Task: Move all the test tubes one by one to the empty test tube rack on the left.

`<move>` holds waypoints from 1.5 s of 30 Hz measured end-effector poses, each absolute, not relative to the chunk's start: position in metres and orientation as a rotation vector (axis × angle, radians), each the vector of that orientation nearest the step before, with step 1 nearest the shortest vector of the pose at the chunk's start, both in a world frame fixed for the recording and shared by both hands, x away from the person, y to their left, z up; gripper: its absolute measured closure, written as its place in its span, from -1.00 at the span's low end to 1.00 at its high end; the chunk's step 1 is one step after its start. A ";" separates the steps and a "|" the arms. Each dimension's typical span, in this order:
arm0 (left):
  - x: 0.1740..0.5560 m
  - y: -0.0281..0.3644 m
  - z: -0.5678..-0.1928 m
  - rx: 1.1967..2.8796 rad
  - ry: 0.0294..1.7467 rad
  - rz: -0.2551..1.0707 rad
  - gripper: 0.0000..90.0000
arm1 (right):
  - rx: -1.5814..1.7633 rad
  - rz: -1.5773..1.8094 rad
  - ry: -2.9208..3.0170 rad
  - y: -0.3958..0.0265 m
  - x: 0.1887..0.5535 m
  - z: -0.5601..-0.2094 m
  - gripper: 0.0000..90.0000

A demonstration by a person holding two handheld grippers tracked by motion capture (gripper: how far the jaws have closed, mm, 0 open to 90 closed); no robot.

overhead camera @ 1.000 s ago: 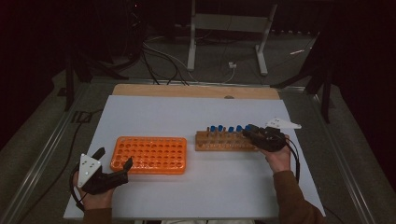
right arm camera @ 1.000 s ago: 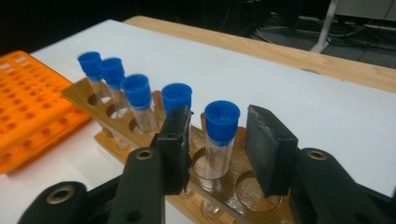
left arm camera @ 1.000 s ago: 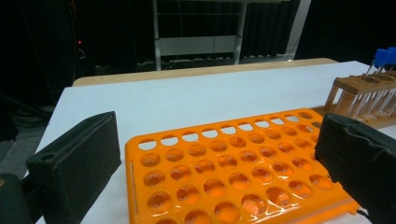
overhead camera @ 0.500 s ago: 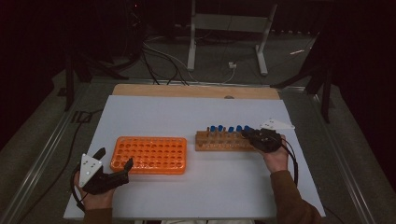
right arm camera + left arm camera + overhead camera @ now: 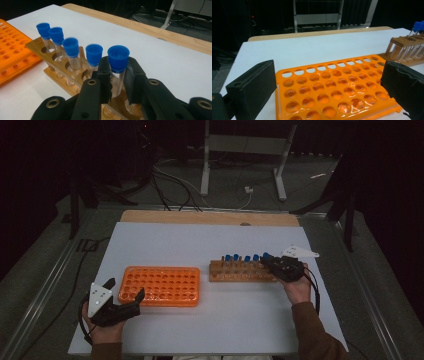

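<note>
right hand-held gripper [image 5: 117, 75] jaws just closed, clamping test tube [image 5: 118, 67]

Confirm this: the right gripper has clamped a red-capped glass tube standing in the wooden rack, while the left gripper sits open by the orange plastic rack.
Not quite: the cap is blue, not red. The right gripper view shows the right gripper shut on a blue-capped glass tube standing in the wooden rack. The left gripper does sit open by the orange plastic rack.

Metal stand [image 5: 243, 150] and floor cables [image 5: 175, 182] behind table.

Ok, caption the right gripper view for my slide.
Right gripper clamps a blue-capped tube in the wooden rack.
</note>
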State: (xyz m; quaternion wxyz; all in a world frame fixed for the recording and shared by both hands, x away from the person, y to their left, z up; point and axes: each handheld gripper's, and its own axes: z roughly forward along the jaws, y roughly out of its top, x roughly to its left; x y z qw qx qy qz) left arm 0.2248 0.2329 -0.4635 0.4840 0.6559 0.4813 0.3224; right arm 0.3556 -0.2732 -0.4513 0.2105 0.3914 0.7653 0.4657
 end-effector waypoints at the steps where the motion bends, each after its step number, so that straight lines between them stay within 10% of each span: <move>1: 0.226 0.232 -0.463 1.608 1.170 0.782 -0.97 | 1.083 1.294 2.128 -0.273 0.356 -0.449 0.71; 45: 0.287 0.144 -0.409 1.688 0.852 0.584 -0.96 | 0.899 1.452 2.223 -0.233 0.339 -0.382 0.71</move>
